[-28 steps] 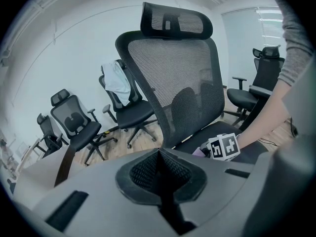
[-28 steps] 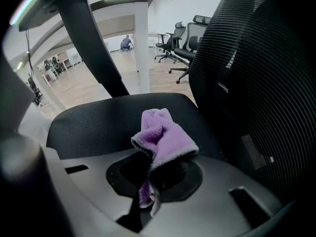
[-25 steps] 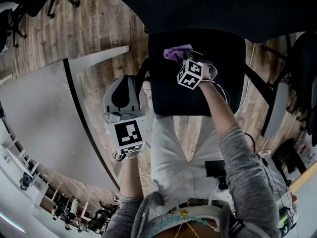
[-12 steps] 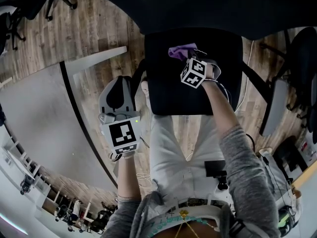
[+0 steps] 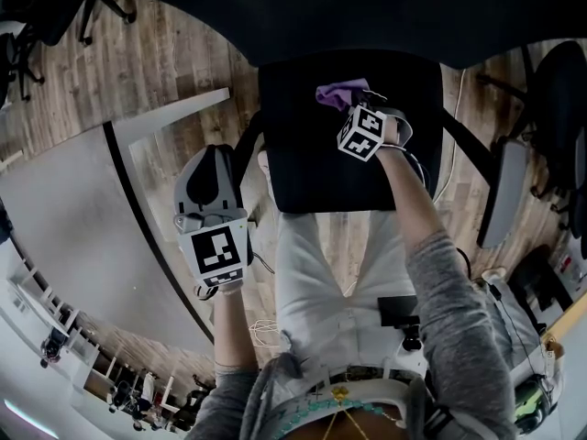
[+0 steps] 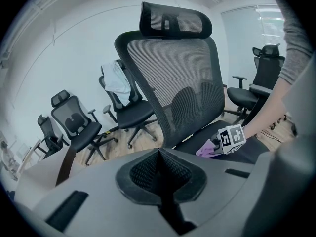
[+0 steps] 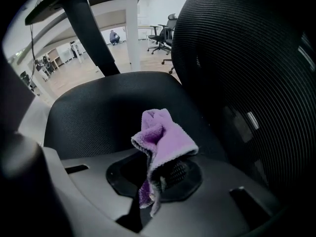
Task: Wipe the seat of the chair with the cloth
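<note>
Purple cloth (image 7: pixel 163 137), clamped in the right gripper (image 7: pixel 159 174), works the rear of the chair seat (image 5: pixel 312 154), apparently mid-wipe with a forward stroke due next; the left gripper (image 6: pixel 160 174) hangs closed and empty beside the seat.

At the head view's upper middle, the right claw (image 5: pixel 359 104) covers most of the fluffy purple cloth (image 5: pixel 337 93); the black mesh chair backrest (image 5: pixel 367 16) is cut off by the top edge

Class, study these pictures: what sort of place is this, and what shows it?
Probably an office: several wheeled desk chairs stand on a wood-plank floor, beside a big pale table.
</note>
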A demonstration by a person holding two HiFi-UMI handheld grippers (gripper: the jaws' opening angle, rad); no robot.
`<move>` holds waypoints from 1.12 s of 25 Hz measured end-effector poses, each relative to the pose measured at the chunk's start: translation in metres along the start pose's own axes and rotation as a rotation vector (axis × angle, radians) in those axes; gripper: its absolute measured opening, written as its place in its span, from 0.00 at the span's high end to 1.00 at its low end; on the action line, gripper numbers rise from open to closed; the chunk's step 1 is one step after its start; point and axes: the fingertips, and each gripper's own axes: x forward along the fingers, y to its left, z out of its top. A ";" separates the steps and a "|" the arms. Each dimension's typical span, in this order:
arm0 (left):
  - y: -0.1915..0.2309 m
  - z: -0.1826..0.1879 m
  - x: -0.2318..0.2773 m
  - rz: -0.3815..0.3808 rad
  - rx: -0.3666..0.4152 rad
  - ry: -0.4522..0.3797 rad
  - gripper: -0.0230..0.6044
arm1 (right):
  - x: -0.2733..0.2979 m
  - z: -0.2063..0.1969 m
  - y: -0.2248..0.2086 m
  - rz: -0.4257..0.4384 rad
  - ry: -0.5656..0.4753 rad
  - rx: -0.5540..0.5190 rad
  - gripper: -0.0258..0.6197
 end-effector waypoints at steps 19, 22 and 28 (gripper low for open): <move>0.001 0.001 0.001 0.016 0.020 0.006 0.96 | -0.017 -0.054 -0.022 -0.053 0.056 0.054 0.89; 0.002 0.000 0.002 0.009 0.015 0.005 0.96 | -0.020 -0.061 -0.024 -0.061 0.065 0.062 0.89; 0.003 0.003 0.002 0.009 0.017 0.002 0.96 | -0.029 -0.079 -0.034 -0.082 0.068 0.098 0.89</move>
